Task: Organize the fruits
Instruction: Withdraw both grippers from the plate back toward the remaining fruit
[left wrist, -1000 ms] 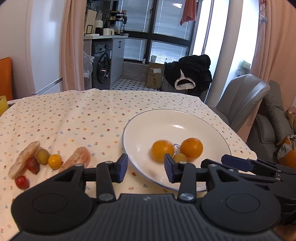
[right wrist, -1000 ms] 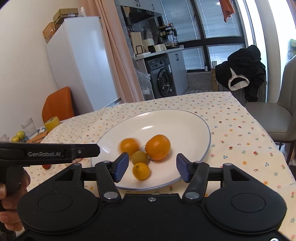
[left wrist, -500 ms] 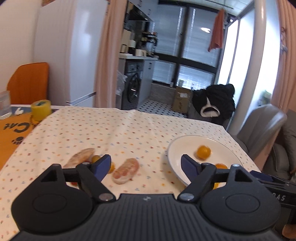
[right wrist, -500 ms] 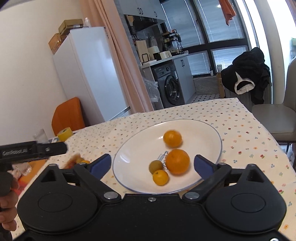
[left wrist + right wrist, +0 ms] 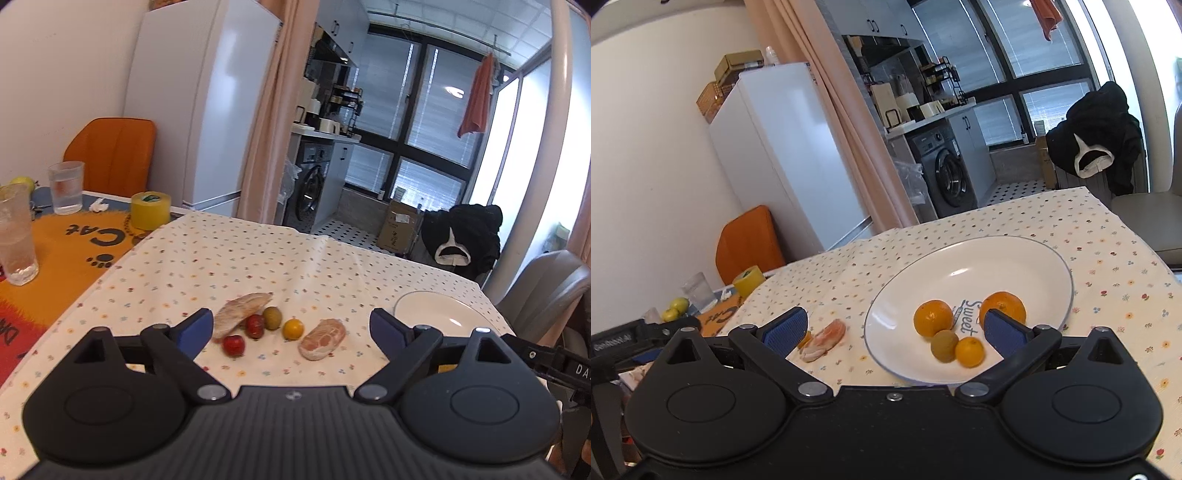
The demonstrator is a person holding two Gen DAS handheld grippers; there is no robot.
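yellow tomato (image 5: 293, 328) mid-frame | small, soft, rolls; grip sides lightly | left tongs (image 5: 291, 328) spread, right tongs (image 5: 894, 330) spread, both empty

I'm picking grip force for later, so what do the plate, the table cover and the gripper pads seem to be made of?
The plate looks like glazed ceramic: glossy white, window glare, thin blue rim line. The table cover looks like thin woven cloth, matte, with creases and a small flower print. The blue pads of the right gripper look like textured rubber or soft plastic, judging by their fine grid; which one is unclear.
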